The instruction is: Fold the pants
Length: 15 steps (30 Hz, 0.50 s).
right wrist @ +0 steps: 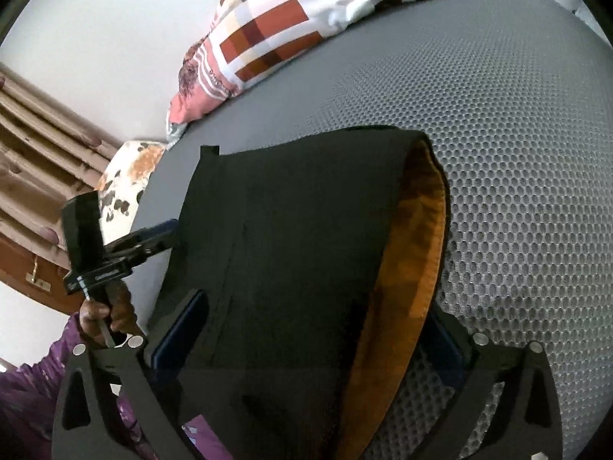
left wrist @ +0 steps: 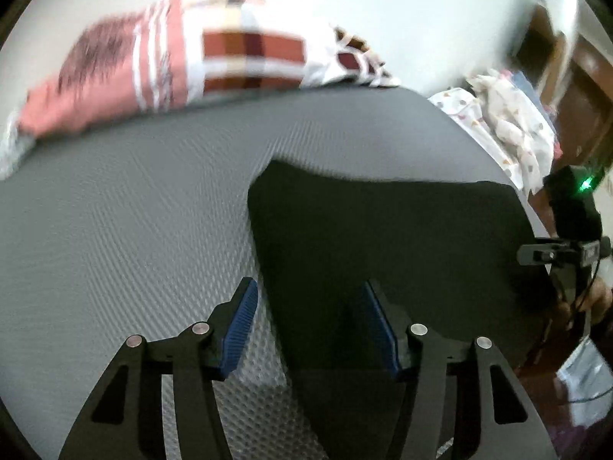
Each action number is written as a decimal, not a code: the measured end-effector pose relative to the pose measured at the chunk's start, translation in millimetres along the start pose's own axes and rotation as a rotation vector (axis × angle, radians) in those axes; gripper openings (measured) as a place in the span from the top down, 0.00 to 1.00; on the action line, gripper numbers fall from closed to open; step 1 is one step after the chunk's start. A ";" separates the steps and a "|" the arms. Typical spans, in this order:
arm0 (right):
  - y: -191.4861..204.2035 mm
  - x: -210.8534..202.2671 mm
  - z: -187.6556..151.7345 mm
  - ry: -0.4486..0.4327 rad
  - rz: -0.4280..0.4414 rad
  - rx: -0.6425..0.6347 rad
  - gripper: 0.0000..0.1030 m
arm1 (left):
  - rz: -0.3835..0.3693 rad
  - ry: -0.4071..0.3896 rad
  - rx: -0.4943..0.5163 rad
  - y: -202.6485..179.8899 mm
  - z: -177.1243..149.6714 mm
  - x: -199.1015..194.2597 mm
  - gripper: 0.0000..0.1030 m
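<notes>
In the left wrist view the left gripper (left wrist: 310,326), black-armed with blue ribbed pads (left wrist: 239,329), stands with its jaws apart, gripping nothing. The left-hand edge of the folded black fabric pants (left wrist: 383,237) runs between the two pads: the left pad hangs over the bare grey honeycomb-mesh mattress (left wrist: 115,211), the right pad over the dark cloth. Whether either pad touches the cloth cannot be told.

In the right wrist view the right gripper (right wrist: 314,341) has its jaws spread wide, and the pants (right wrist: 299,237) fill the gap between them. The left pad sits at the garment's left edge, the right pad beside the orange lining; whether they press on it cannot be told.

The pants lie folded as a broad black slab on the mattress (right wrist: 517,153), near its close edge. A curved fold on the right side turns up an orange inner lining (right wrist: 421,253), and a small black tab (right wrist: 210,150) juts from the far left corner. In the right wrist view the long axis runs from the near edge away towards the far side, leaning slightly right.

Farther off, the other gripper (right wrist: 151,239) is held by a hand (right wrist: 111,314) at the mattress's left edge. A checked red, orange and white pillow (right wrist: 276,30) lies along the far edge.
</notes>
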State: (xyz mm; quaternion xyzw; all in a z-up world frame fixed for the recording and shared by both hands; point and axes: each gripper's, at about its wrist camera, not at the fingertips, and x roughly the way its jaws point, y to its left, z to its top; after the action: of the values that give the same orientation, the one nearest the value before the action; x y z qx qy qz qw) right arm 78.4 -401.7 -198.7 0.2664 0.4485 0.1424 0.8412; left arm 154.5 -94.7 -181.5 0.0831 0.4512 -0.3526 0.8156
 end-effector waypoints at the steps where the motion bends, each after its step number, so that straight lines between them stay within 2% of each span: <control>1: -4.4 -2.8 -1.8 -0.014 0.020 0.010 0.00 | 0.026 0.001 0.039 -4.7 5.6 0.8 0.44; 3: -13.1 -7.8 -4.6 -0.042 0.060 0.039 0.00 | 0.058 0.019 0.083 -9.0 15.8 9.5 0.44; 7: -20.0 -11.6 -8.7 -0.076 0.099 0.062 0.00 | 0.073 0.064 0.130 -11.9 27.0 35.0 0.44; 12: -18.7 -17.0 -17.5 -0.086 0.083 0.030 0.00 | 0.105 0.092 0.194 -19.0 28.9 55.9 0.44; 15: -15.2 -15.0 -15.9 -0.083 0.068 0.011 0.00 | 0.106 0.091 0.198 -16.3 34.3 60.8 0.44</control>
State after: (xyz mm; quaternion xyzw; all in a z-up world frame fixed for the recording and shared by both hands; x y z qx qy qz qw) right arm 56.9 -416.2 -204.5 0.2916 0.4045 0.1573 0.8524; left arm 188.1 -152.7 -207.0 0.2029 0.4455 -0.3479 0.7995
